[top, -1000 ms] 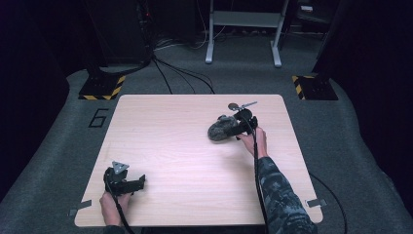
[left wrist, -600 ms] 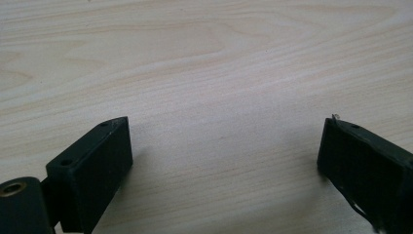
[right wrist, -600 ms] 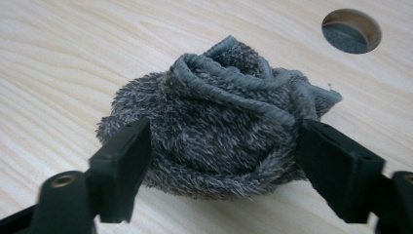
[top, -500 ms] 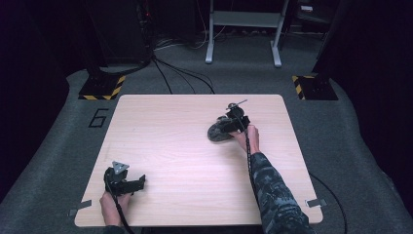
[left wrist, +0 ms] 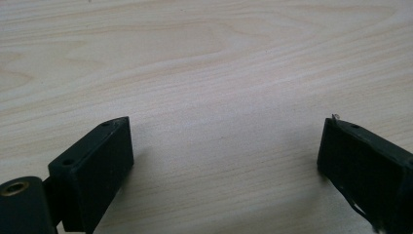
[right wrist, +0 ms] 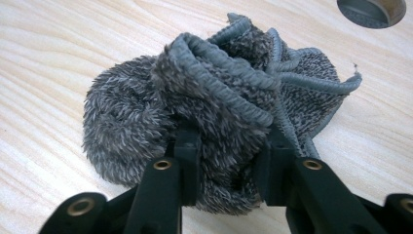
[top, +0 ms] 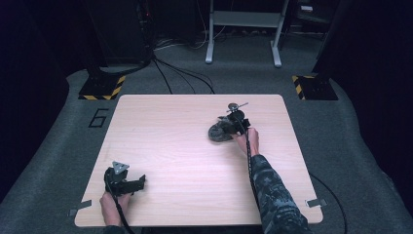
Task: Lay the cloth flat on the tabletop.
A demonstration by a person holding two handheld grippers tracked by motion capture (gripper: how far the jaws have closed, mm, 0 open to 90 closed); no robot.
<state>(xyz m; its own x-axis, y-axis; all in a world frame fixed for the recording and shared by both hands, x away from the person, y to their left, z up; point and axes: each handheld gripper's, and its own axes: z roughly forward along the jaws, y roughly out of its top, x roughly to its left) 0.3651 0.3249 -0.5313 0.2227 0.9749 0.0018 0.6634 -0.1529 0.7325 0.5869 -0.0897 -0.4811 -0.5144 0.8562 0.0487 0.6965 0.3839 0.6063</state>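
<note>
Fabric is bunching between the jaws of the right claw (right wrist: 228, 168), which have just been closing on a crumpled grey fluffy cloth with a corded hem (right wrist: 195, 112); both pads are pressing into its near fold. In the high view that cloth (top: 219, 131) is lying on the pale wooden worktop (top: 185, 146), right of centre and toward the far edge, with the right claw (top: 233, 124) reaching it from the person's right hand (top: 247, 141). Just beyond the cloth a small round grey disc (right wrist: 372, 9) is resting on the wood. Near the front left corner, the left claw (top: 136, 181) is sitting low over the worktop in the left hand (top: 114, 207), its jaws standing wide apart over bare wood (left wrist: 224, 122).
</note>
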